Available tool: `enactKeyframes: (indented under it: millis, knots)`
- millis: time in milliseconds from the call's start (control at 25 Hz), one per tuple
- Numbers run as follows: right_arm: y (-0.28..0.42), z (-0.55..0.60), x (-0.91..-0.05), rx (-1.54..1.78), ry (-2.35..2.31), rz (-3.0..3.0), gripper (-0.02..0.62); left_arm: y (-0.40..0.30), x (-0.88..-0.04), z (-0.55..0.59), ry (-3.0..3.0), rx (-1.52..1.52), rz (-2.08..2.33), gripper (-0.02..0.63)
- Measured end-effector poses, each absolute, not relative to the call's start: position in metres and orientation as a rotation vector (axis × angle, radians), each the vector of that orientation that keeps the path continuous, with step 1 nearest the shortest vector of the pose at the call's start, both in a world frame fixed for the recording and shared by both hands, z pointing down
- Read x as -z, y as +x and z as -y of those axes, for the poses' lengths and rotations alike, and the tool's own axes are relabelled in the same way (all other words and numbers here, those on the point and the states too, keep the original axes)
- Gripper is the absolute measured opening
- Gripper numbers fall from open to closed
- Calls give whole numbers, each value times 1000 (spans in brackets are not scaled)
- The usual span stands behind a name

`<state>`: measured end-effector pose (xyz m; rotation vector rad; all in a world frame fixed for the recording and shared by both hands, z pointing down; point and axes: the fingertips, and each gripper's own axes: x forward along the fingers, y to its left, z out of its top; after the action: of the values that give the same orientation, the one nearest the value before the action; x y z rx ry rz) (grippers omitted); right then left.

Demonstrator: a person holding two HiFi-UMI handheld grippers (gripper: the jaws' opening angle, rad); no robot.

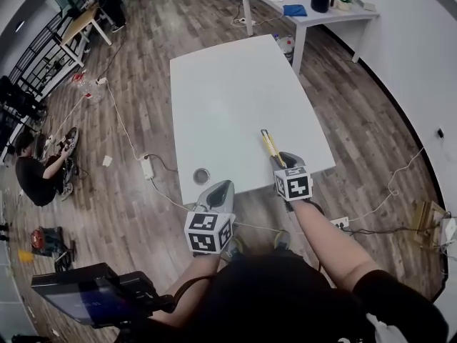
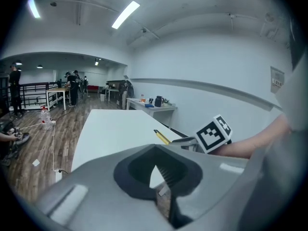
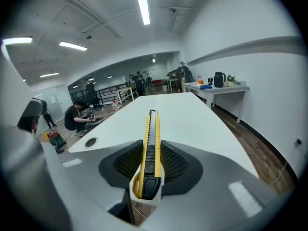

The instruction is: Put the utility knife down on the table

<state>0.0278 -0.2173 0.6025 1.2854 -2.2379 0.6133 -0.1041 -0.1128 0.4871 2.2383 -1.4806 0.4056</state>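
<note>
A yellow utility knife point(image 1: 270, 146) sticks forward out of my right gripper point(image 1: 284, 161), over the near right part of the white table point(image 1: 235, 91). In the right gripper view the knife point(image 3: 152, 134) lies lengthwise between the ribbed pads, black slider end toward the camera, and the right gripper point(image 3: 150, 154) is shut on it above the table. My left gripper point(image 1: 220, 190) hovers at the table's front edge, left of the right one. In its own view the left gripper point(image 2: 157, 171) has its jaws together with nothing between them. The knife point(image 2: 162, 137) shows there to the right.
A round cable hole point(image 1: 201, 175) sits in the table's near left corner. A second table point(image 1: 314, 16) with a kettle and small items stands at the back right. A person point(image 1: 32, 174) sits on the floor far left. Cables and a power strip point(image 1: 148, 166) lie beside the table.
</note>
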Motion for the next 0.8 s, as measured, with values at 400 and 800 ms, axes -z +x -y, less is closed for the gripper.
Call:
enactKeyframes:
  millis: [400, 800]
  knots:
    - [9, 253, -656, -590, 1151, 2116, 137, -123, -507, 113, 2145, -393, 1505, 0]
    - [5, 256, -671, -583, 1108, 2066, 137, -129, -512, 118, 2121, -374, 1506, 0]
